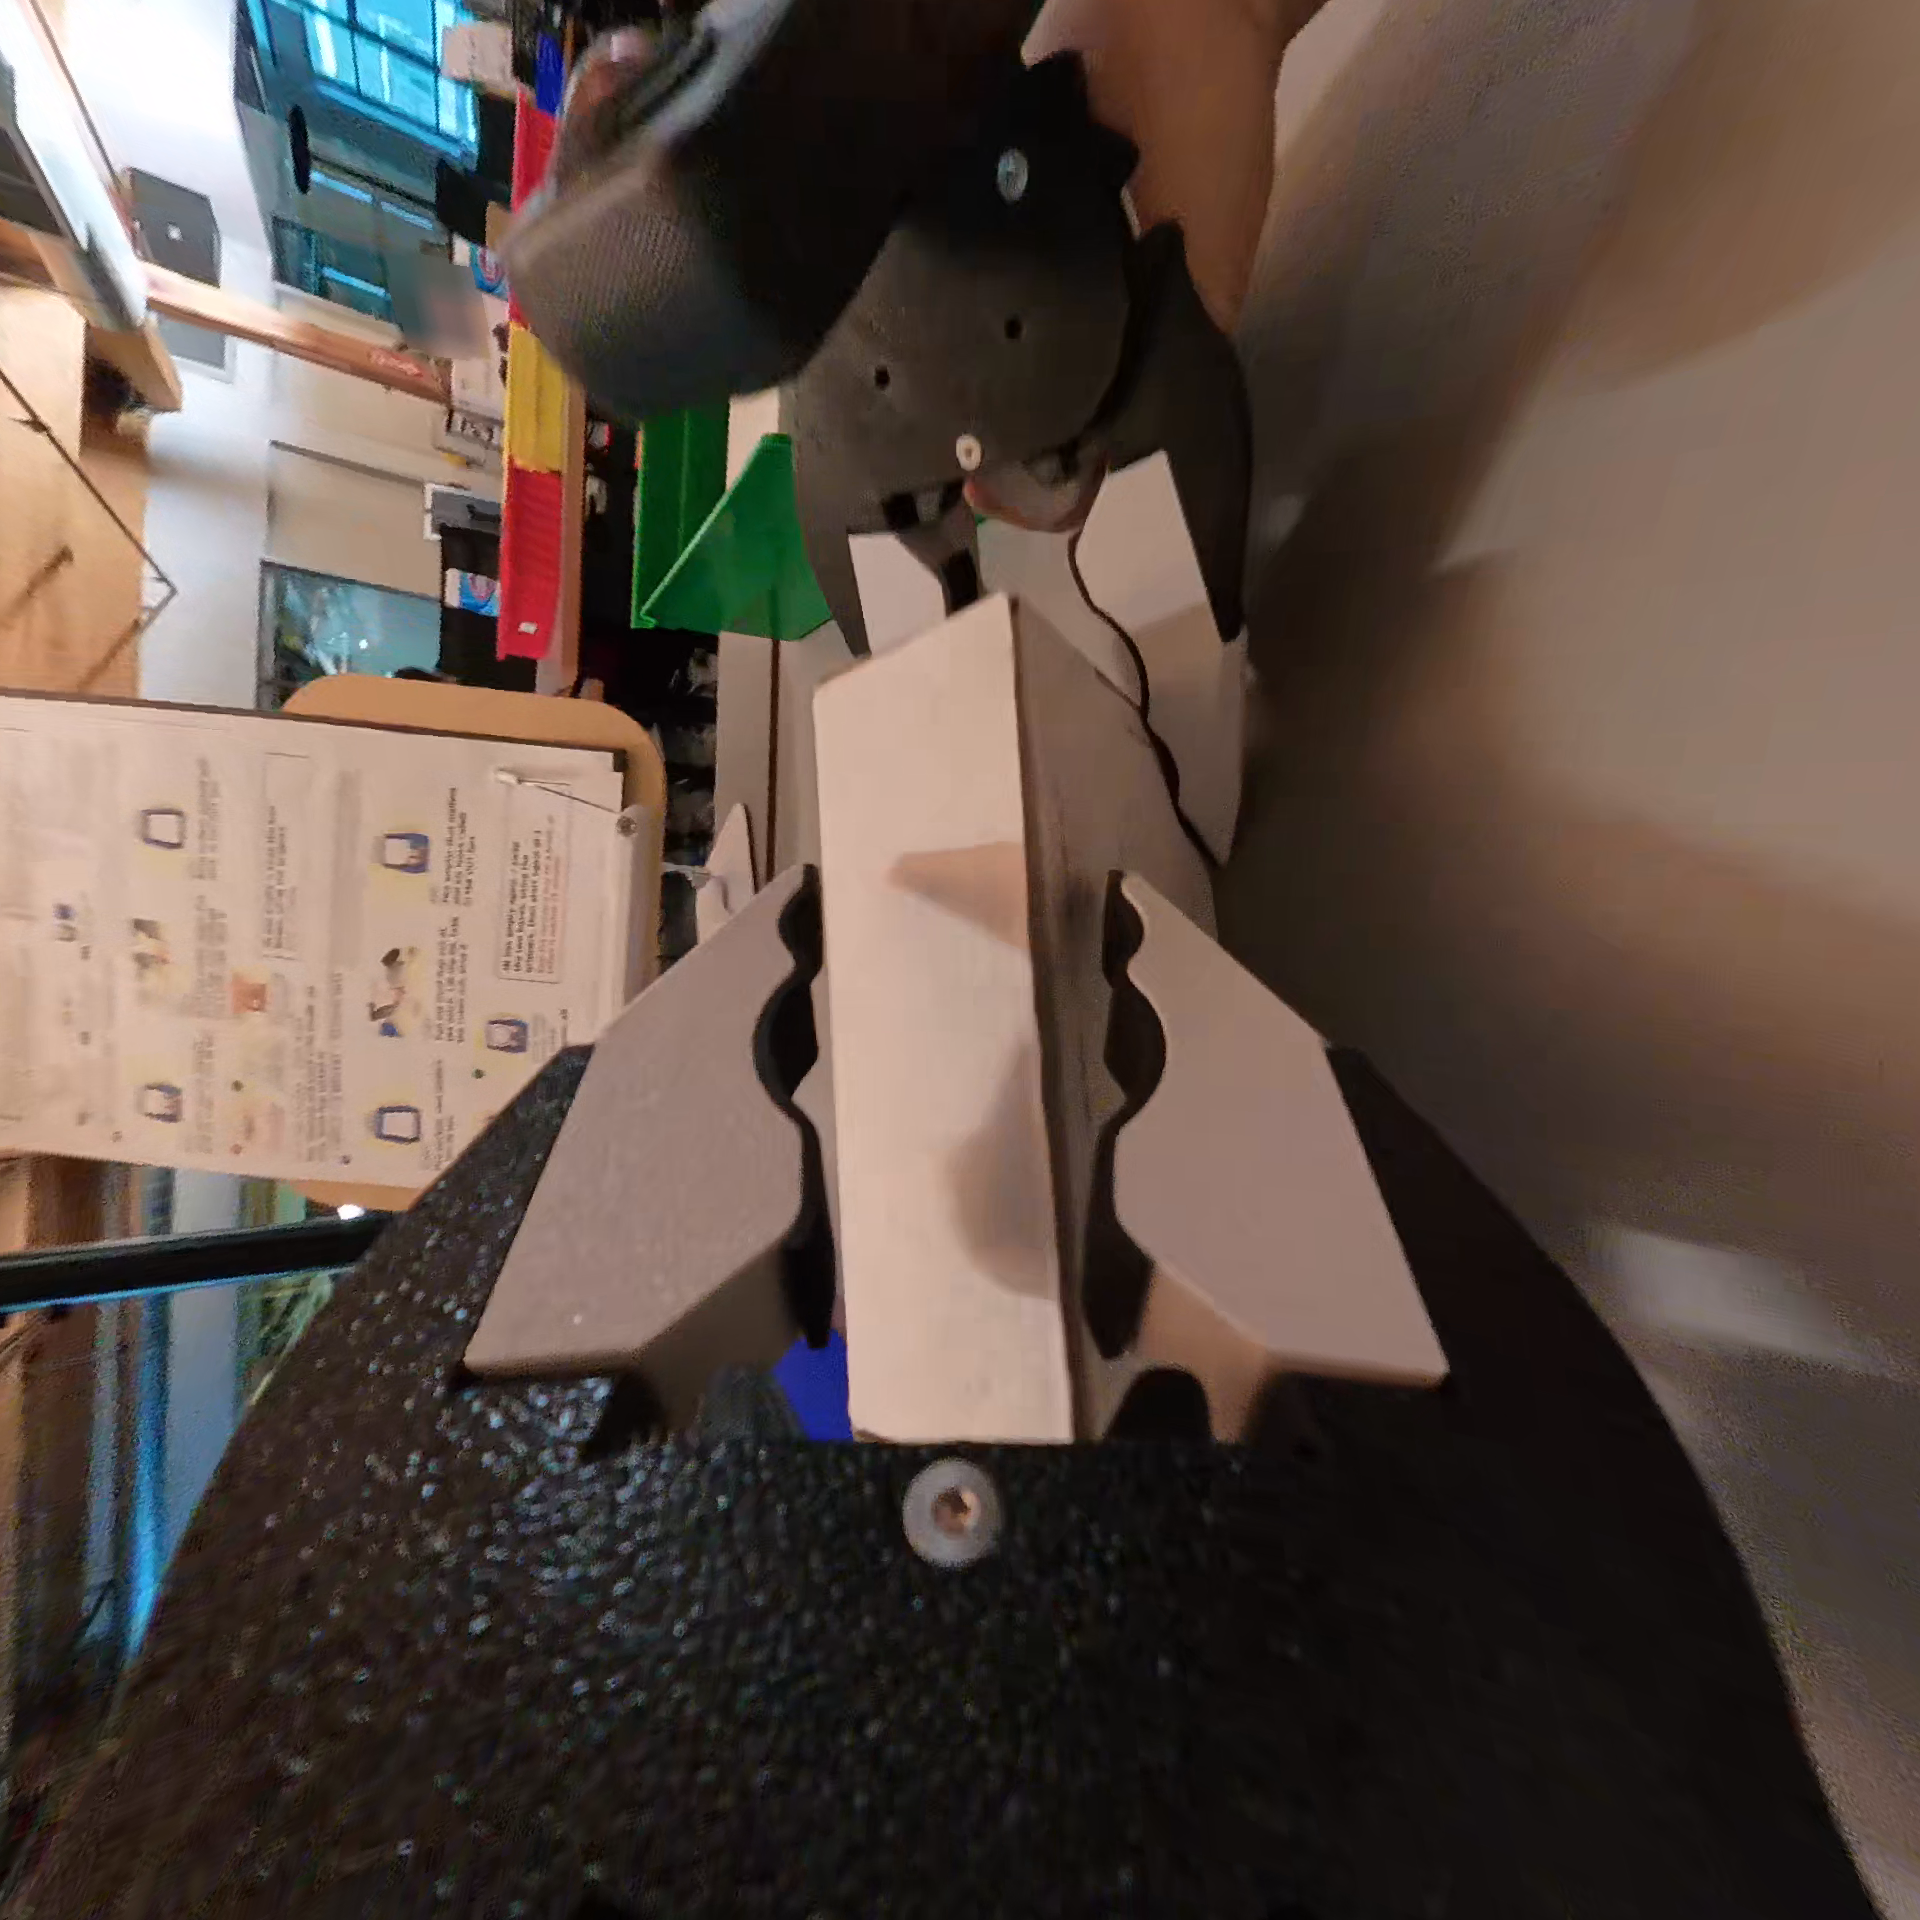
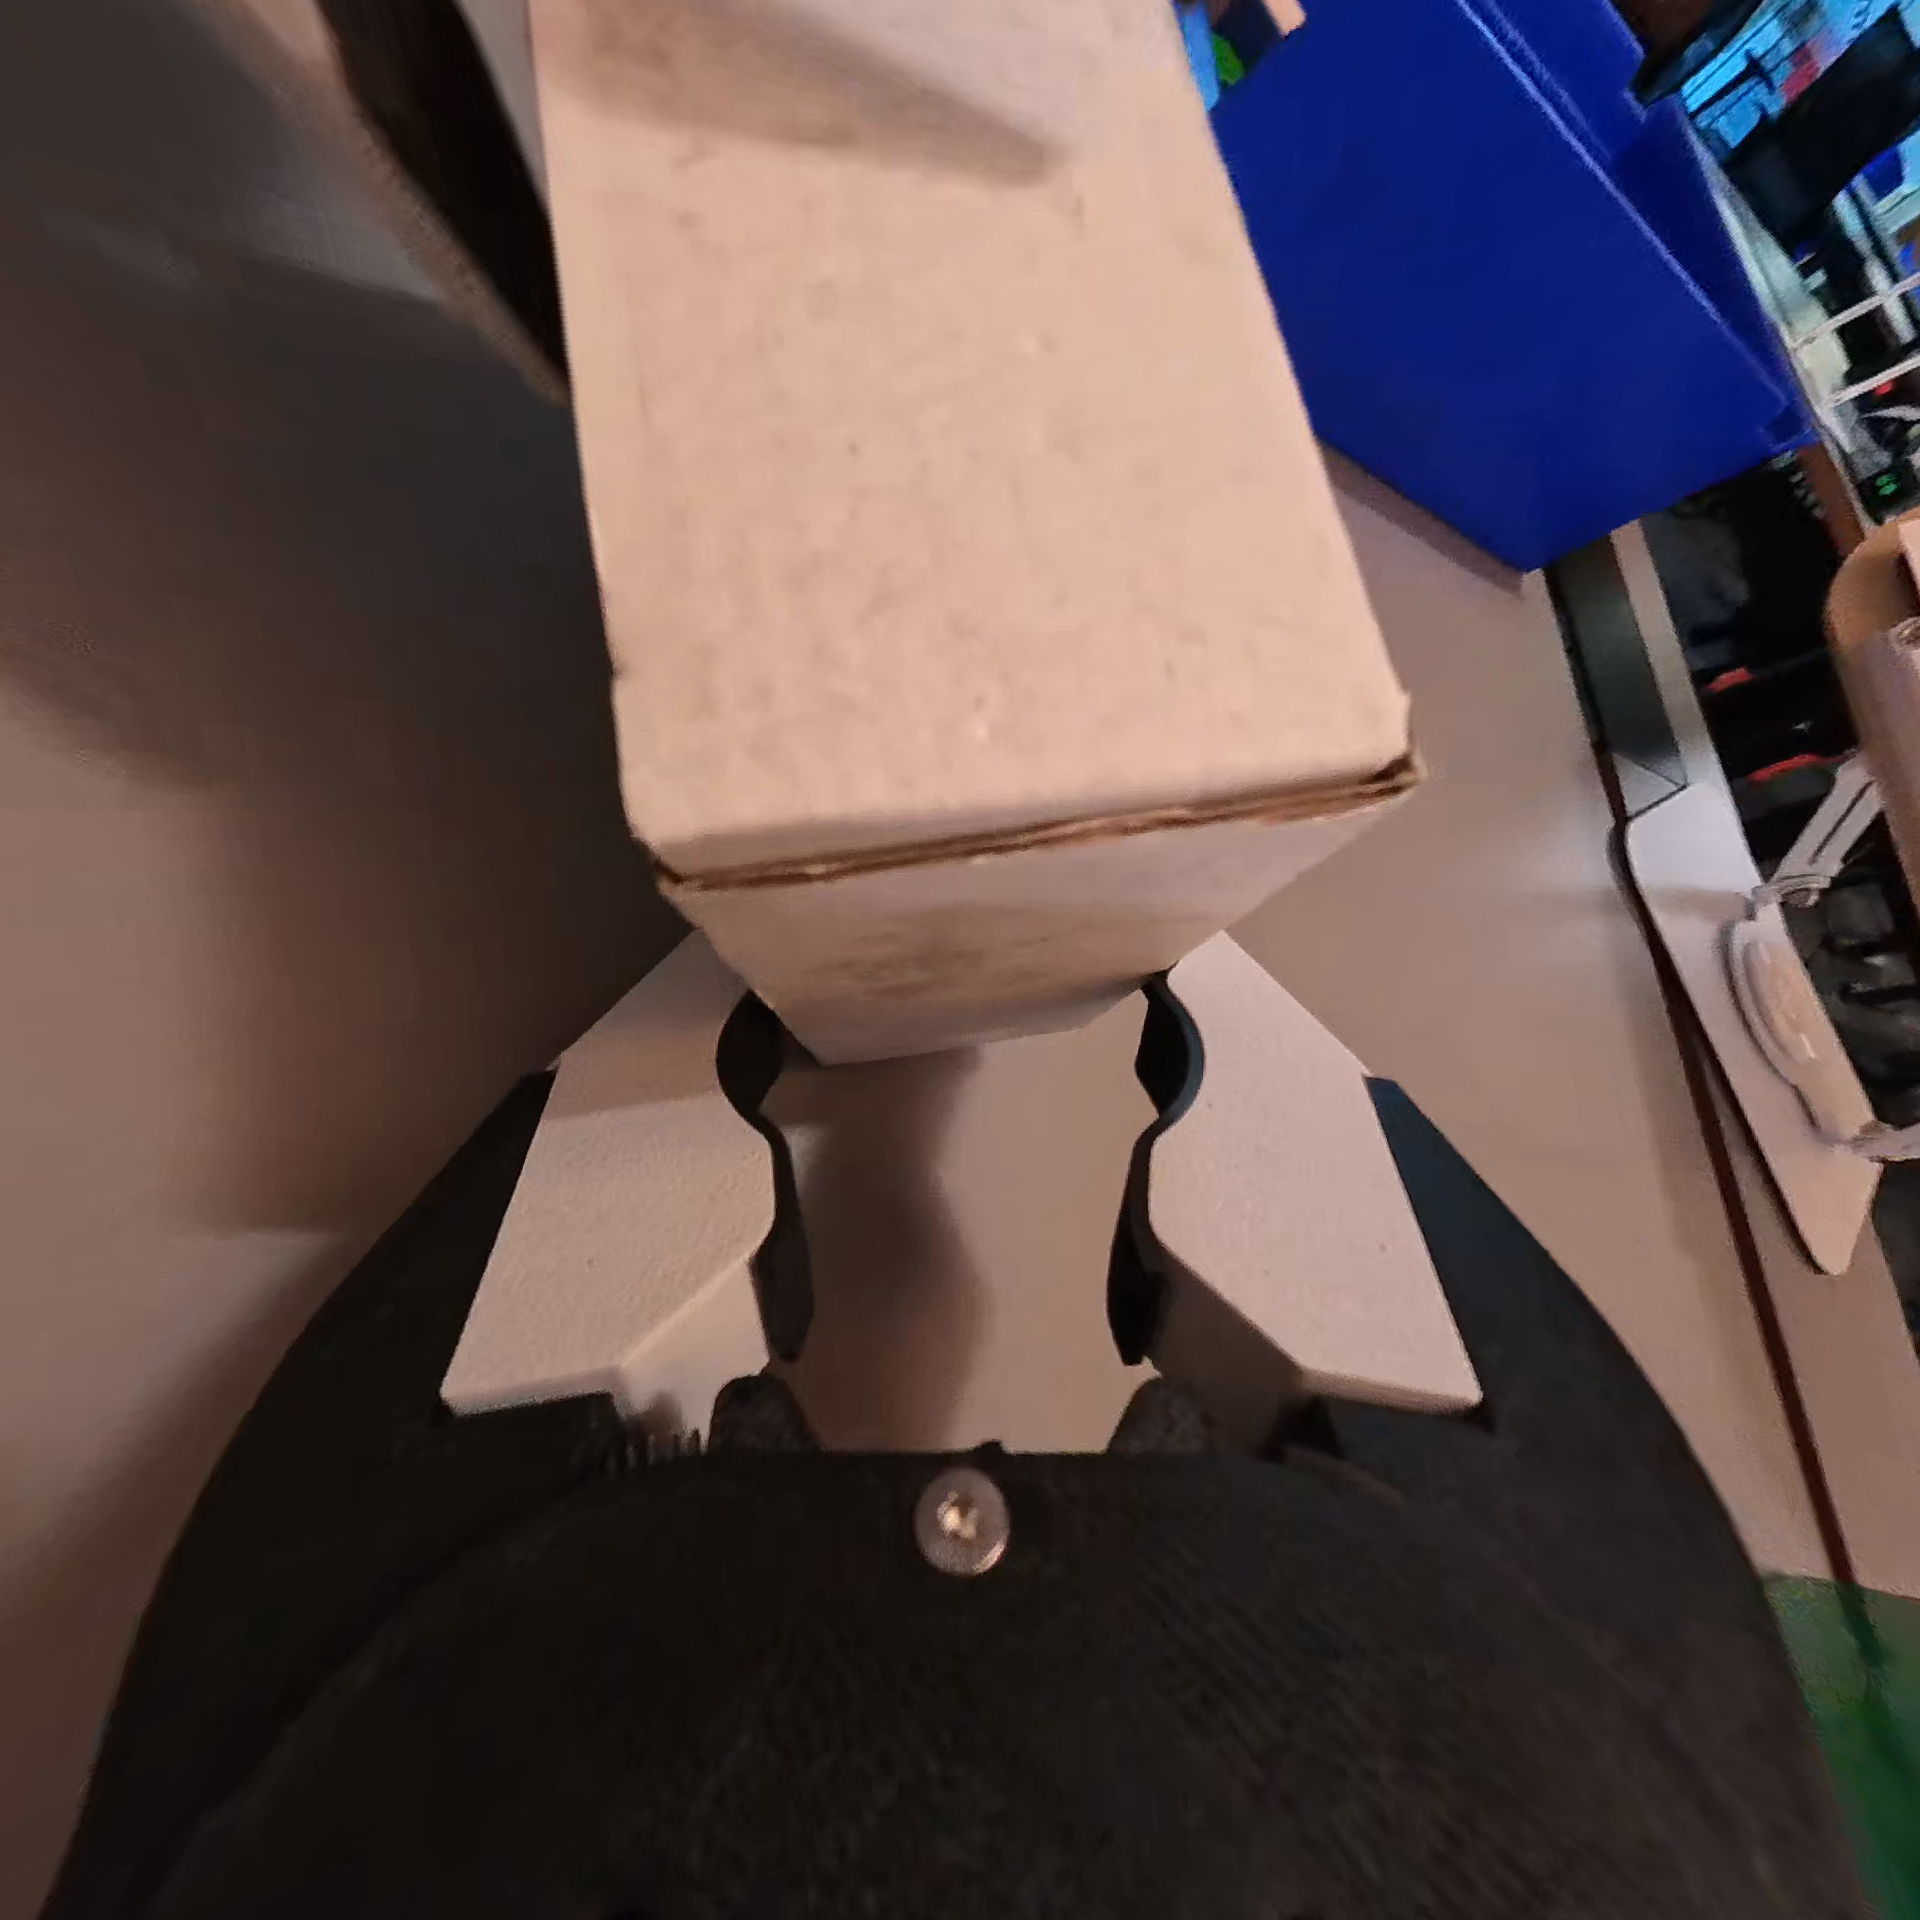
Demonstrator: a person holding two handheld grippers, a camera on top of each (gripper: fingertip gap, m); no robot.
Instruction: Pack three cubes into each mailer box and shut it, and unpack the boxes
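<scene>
**Closed mailer box gripped at one end, met by second tongs at the other**

Left tongs (image 1: 961, 1122) sit nearest the lens in the left wrist view, clenched on the mailer box (image 1: 935, 1039); both pads press opposite faces of one narrow end, with a folded corner edge running between them. A small blue patch shows below the box, too obscured to identify.

Right tongs (image 2: 961, 1164) stand spread apart at the opposite end of the mailer box (image 2: 935, 520). The box's end face sits at the fingertips; the pictures do not show whether the pads touch it. In the left wrist view these right tongs (image 1: 904, 582) appear at the far end, held by a hand (image 1: 1174, 135).

Location: the box appears held off the worktop (image 2: 1455, 935), above its pale surface, with a blue bin (image 2: 1507, 312) well beyond near the worktop's far edge. A green bin (image 1: 727, 540) and a clipboard with printed sheets (image 1: 301, 935) lie in the background.

Handling assessment: the box is corrugated card with its lid seam shut. It is judged light and stiff along folds but liable to dent on broad faces. Best hold is across the narrow ends near corners. Contents cannot be seen; loose cubes would shift if it is tipped.
</scene>
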